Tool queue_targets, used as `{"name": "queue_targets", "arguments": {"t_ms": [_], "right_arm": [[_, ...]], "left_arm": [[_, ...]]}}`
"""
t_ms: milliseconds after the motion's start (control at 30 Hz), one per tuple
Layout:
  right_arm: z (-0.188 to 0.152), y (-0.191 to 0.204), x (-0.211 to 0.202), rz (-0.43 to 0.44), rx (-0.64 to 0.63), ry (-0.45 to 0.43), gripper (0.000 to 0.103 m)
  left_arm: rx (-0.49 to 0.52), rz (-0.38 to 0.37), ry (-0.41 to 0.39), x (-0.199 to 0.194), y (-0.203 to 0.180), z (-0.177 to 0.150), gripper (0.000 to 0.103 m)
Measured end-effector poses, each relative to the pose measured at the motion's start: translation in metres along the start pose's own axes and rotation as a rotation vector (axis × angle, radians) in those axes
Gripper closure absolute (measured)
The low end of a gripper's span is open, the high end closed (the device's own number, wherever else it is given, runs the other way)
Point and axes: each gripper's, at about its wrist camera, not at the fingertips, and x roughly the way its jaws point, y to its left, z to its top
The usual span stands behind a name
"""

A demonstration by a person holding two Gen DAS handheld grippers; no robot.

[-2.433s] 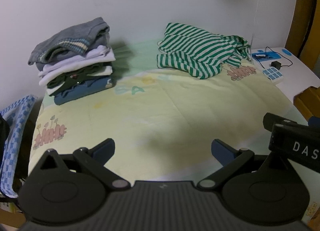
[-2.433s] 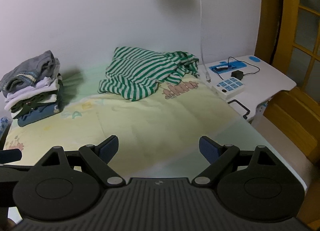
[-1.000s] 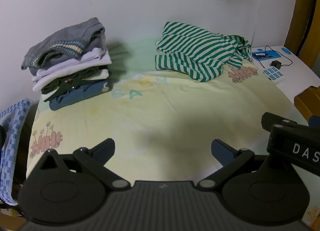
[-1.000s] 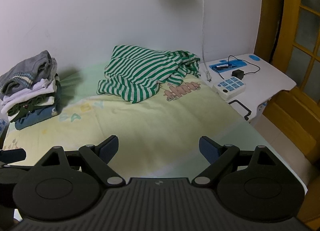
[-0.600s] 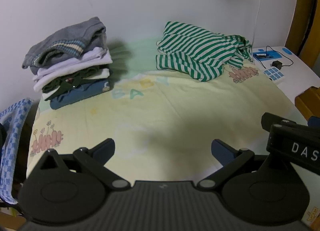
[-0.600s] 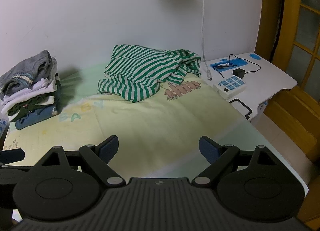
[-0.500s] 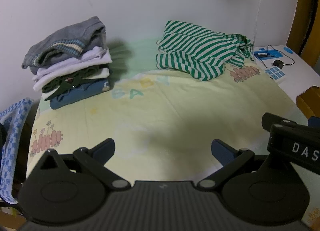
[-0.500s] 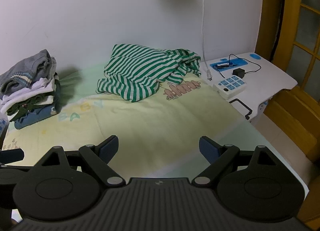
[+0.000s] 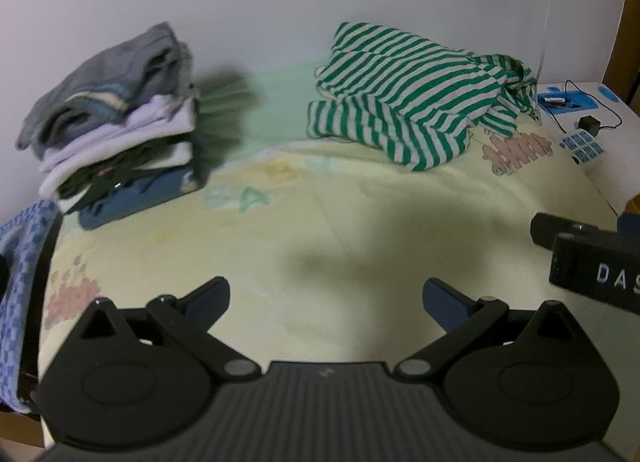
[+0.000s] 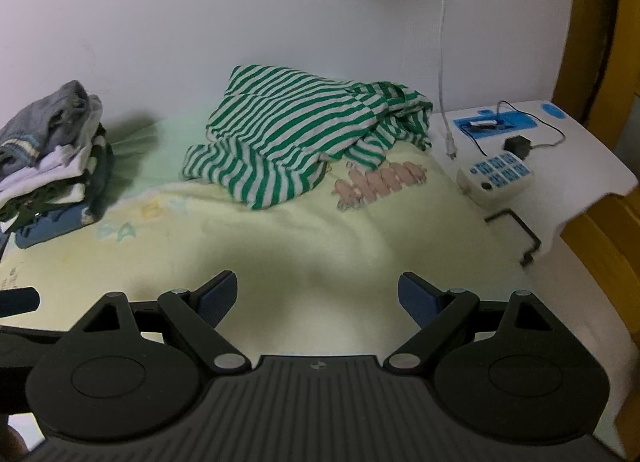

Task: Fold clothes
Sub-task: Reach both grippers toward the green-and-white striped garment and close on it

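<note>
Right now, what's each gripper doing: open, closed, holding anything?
Left gripper: open, holding nothing, above the bed sheet.
Right gripper: open, holding nothing; the striped garment lies untouched ahead.

A broad bare stretch of pale yellow printed bed sheet (image 10: 280,238) is seen from the centre to 6 o'clock, open for passage. At 12 o'clock the way is blocked by a crumpled green-and-white striped garment (image 10: 296,134) against the wall. At 9 o'clock a stack of folded clothes (image 10: 52,166) stands. At 3 o'clock a white side table (image 10: 592,166) is cluttered with a white power strip (image 10: 496,176) and cables.
</note>
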Motion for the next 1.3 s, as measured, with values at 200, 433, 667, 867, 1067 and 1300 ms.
{"name": "queue_targets", "arguments": {"t_ms": [200,433,667,867,1067,1300], "right_arm": [[0.037,-0.029,0.048,0.025,-0.065,0.030,0.014],[0.097,-0.054,0.110,0.009,-0.103,0.038,0.014],[0.136,-0.067,0.172,0.032,-0.027,0.098,0.018],[0.151,-0.071,0.218,0.021,0.013,0.138,0.023],[0.154,-0.074,0.248,0.028,0.047,0.156,0.027],[0.153,-0.072,0.236,0.105,0.047,0.080,0.084]], "left_arm": [[0.020,0.001,-0.014,0.033,-0.025,0.038,0.001],[0.077,-0.004,-0.016,0.086,-0.053,0.072,0.001],[0.074,-0.013,0.028,0.134,-0.079,0.087,0.003],[0.065,0.021,0.035,0.163,-0.085,0.101,0.003],[0.052,0.031,0.034,0.175,-0.087,0.101,0.003],[0.061,0.013,0.026,0.171,-0.096,0.111,0.052]]}}
